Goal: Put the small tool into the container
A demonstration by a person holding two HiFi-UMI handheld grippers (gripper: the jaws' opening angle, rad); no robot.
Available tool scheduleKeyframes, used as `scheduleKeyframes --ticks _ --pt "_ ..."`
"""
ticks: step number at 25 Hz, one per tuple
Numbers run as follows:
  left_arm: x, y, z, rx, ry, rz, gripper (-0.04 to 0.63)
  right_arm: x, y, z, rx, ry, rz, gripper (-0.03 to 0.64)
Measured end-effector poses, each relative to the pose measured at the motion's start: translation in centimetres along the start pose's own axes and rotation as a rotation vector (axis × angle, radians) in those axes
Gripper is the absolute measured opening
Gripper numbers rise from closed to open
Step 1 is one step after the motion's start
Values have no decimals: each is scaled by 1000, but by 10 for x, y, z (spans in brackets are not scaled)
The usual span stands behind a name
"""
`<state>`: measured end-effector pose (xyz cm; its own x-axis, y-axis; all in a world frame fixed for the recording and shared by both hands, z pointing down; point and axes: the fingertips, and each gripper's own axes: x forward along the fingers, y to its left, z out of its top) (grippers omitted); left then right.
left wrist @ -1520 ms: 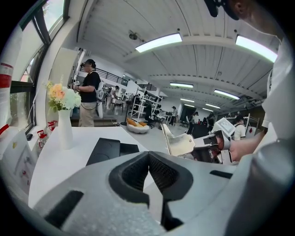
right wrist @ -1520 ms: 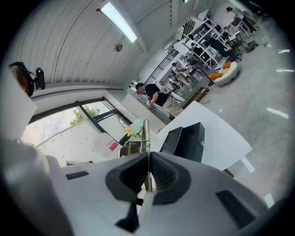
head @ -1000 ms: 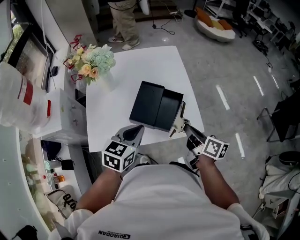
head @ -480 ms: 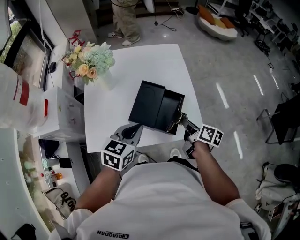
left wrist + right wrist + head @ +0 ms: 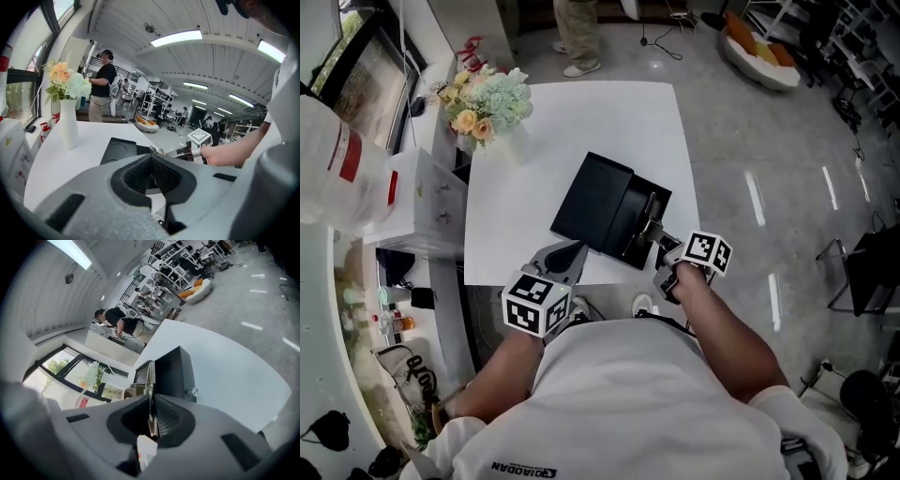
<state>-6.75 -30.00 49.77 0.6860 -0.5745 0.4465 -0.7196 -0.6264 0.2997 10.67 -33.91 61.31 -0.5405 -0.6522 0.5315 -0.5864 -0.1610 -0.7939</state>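
A black container [image 5: 634, 228] stands open on the white table [image 5: 581, 122], its lid [image 5: 591, 195] lying beside it on the left. My right gripper [image 5: 654, 232] reaches over the container's near right rim. A thin metal small tool [image 5: 651, 212] sticks out from between its pads, pointing into the box. The right gripper view shows the small tool [image 5: 150, 380] still pinched between the pads of my right gripper [image 5: 151, 398] while the jaws are opening, with the container [image 5: 174, 371] just ahead. My left gripper [image 5: 567, 256] rests shut and empty at the table's near edge, pads [image 5: 161, 176] touching.
A vase of flowers [image 5: 483, 105] stands at the table's far left corner. A white cabinet [image 5: 422, 202] flanks the table on the left. A person [image 5: 577, 28] stands beyond the far edge. Grey floor lies to the right.
My right gripper has carried the small tool forward and left, from beside the container's near right corner to over its open compartment. The left gripper has stayed put.
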Motion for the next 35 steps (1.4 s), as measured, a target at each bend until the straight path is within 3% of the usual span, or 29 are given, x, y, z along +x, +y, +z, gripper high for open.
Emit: scheduleKeyframes --ticks 8,28,35 --pt "-12 8 -16 -26 23 87 9 36 -11 -9 10 89 -25 26" --pt "-24 27 -20 -51 20 139 9 90 -11 -10 -33 173 -119 58" --pt "-23 30 -20 -47 27 130 9 87 -2 -9 -57 203 -110 137"
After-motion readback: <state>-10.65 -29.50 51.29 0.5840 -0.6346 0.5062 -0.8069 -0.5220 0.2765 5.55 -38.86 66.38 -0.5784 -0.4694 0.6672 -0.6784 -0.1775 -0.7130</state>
